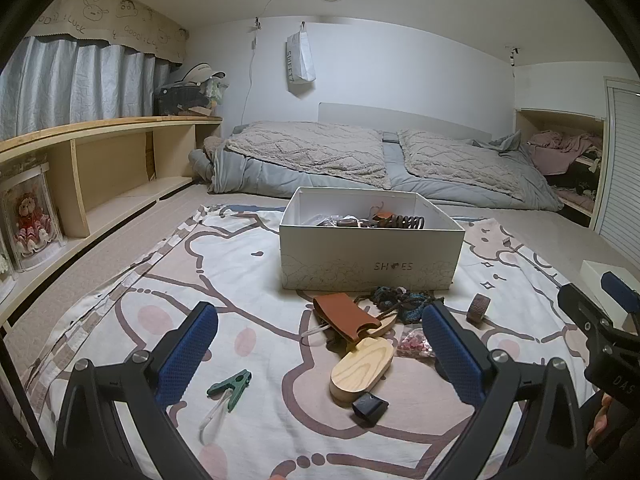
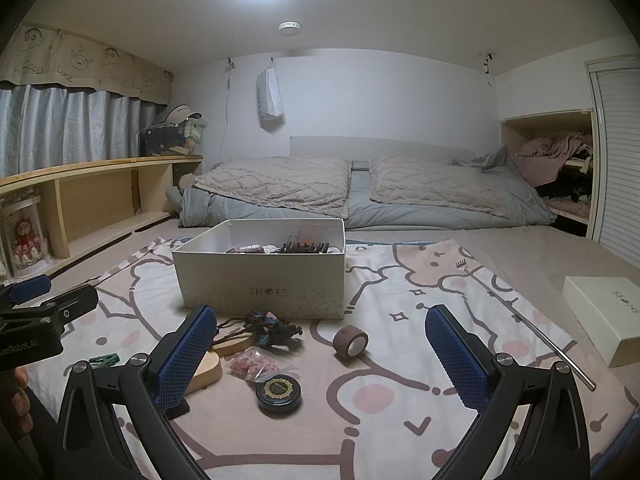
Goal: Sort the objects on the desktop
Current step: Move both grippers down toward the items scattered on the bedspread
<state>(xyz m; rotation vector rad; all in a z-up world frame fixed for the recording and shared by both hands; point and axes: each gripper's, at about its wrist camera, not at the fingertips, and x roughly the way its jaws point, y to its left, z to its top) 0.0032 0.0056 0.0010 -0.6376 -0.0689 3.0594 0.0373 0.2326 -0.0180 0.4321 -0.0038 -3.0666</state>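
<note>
While nothing is being gripped yet, both sets of jaws are being held wide open over the printed blanket (image 1: 248,280).

Starting at the left: the green clip (image 1: 230,386) is lying just inside the left gripper (image 1: 320,344)'s left finger, its long axis slanting up to the right, and it's clearly nearer this hand. Further right, between the fingers, the wooden paddle (image 1: 362,368) is being seen tilted the same way, with the brown leather sleeve (image 1: 344,316) lying ahead of it.

Over at the right gripper (image 2: 324,354), the pink bead bag (image 2: 253,365) and the black round tin (image 2: 279,393) are sitting low between its fingers, left of centre, and the tape roll (image 2: 351,341) is lying almost dead ahead. The metal rod (image 2: 528,320) is running diagonally just outside its right finger.

The shoe box (image 2: 260,280), probably where everything's going, is standing ahead of both grippers.
</note>
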